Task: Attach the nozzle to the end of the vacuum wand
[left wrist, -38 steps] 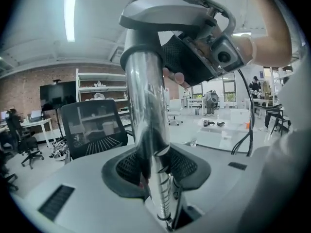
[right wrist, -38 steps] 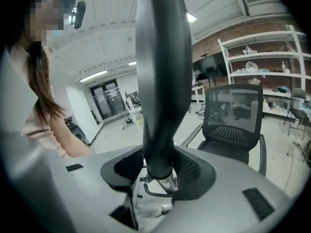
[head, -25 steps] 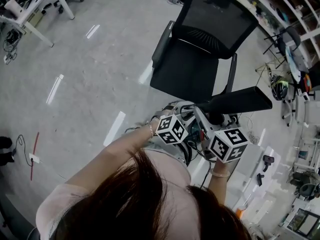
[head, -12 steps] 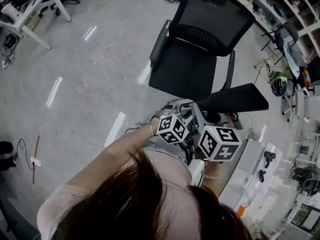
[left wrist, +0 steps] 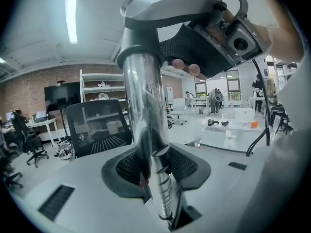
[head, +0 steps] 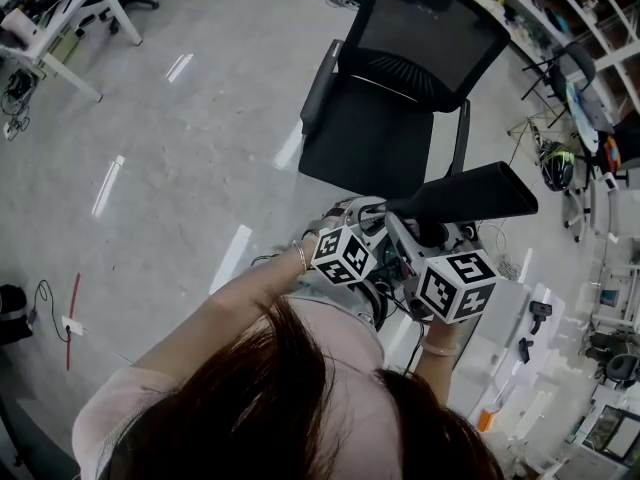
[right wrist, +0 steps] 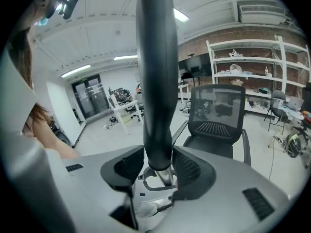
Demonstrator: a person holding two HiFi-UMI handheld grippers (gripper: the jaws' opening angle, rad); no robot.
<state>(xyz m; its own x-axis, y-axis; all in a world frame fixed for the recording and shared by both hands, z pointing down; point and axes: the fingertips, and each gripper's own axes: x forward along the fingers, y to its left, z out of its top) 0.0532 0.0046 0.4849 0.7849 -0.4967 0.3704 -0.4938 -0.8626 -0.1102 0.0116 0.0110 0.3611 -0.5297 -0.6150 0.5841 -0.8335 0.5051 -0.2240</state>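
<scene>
Partly hidden, the long black plastic nozzle (right wrist: 156, 81) runs off the top edge of the right gripper view, so its far end is cut off there. The head view shows it whole, a bar widening toward its far end and jutting out to the person's right above the grey floor (head: 180, 168). Its lower end meets a short bright metal stub, but whether the two are fully seated cannot be told. The shiny chrome vacuum wand (left wrist: 146, 125) is covered in the head view by the two tools and their marker cubes (head: 345, 256). Only the left gripper view shows it, a mirror-bright tube with a ribbed stretch low down, its upper end lost behind grey housing.

The right tool (right wrist: 159, 166) is clamped on the nozzle near its base, black mesh pads against its sides. The left tool (left wrist: 156, 168) is closed around the wand. Both are held close together in front of the person's chest, forearms bent inward, the left wrist (head: 300, 258) wearing a thin bracelet. Fingertips (left wrist: 194, 70) show behind the right tool. A black mesh-backed office chair (head: 400, 98) stands just beyond on the floor
</scene>
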